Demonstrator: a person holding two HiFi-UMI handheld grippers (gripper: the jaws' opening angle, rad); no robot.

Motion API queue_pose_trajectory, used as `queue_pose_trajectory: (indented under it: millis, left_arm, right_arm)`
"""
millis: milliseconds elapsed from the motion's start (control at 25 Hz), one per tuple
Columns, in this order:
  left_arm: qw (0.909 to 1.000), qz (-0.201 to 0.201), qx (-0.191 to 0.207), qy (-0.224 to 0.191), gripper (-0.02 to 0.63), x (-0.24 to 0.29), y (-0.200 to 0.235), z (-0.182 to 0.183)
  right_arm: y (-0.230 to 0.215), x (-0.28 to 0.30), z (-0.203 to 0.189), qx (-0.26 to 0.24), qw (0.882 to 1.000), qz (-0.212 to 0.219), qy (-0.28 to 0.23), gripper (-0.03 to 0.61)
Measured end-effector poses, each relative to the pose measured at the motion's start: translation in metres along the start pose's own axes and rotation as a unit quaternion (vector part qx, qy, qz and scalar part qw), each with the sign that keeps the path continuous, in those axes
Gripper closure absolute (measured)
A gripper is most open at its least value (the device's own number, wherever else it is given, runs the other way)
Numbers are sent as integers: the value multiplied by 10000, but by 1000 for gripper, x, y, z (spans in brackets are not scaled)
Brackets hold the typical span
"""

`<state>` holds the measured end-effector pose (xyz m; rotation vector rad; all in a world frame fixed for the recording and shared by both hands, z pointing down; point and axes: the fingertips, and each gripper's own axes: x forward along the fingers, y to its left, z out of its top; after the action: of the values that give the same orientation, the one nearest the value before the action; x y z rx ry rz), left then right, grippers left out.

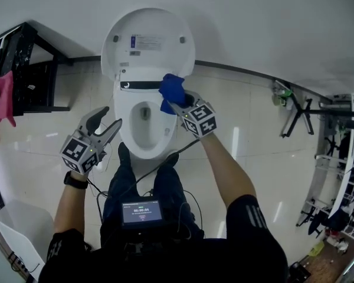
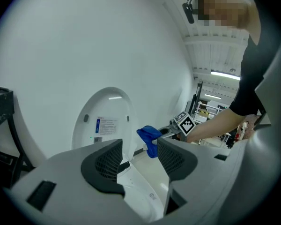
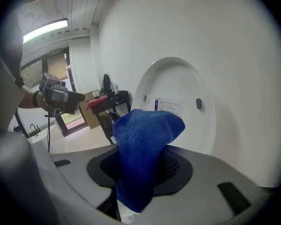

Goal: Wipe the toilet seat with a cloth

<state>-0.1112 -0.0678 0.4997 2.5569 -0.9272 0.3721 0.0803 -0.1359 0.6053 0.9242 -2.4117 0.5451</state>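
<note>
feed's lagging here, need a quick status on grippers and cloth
Right gripper shut on blue cloth, at rear right of toilet seat. Left gripper open, empty, left of the seat. Nothing in the way; lid up.

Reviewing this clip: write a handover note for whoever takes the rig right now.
Left gripper: open, empty, held off the toilet's front left.
Right gripper: shut on the blue cloth, at the rear right of the toilet seat, by the hinge; lid is up.
Done: cloth in grip at the seat; how much is wiped cannot be told.
Left: wipe round the seat.
</note>
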Motion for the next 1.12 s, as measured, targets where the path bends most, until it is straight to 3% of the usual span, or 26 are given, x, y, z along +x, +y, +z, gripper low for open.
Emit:
queue_pose_trajectory:
  millis: [160,440,680,840,1120]
  left_arm:
    - [9998,-122,59,154,374,21,0,-27]
    - [9991,-129,-310,254,374,51,14,-74]
    - [9979,-104,-579,279,374,75,23,-103]
    - [9975,-153,-610,336,374,83,26,-130]
    - [9967,-101,-747,315,376,89,26,-135]
  right_arm:
    - [-16,50,-55,-285,9975,105,644,411]
    - [-34,127,-151,-723,9815,176,1763,411]
    - [-46,189,-230,-911,9691,174,2285,411]
    - [-52,214,-270,-1299,9537,237,2702,411]
    - [-58,229,-307,-1752,9317,338,3163,402]
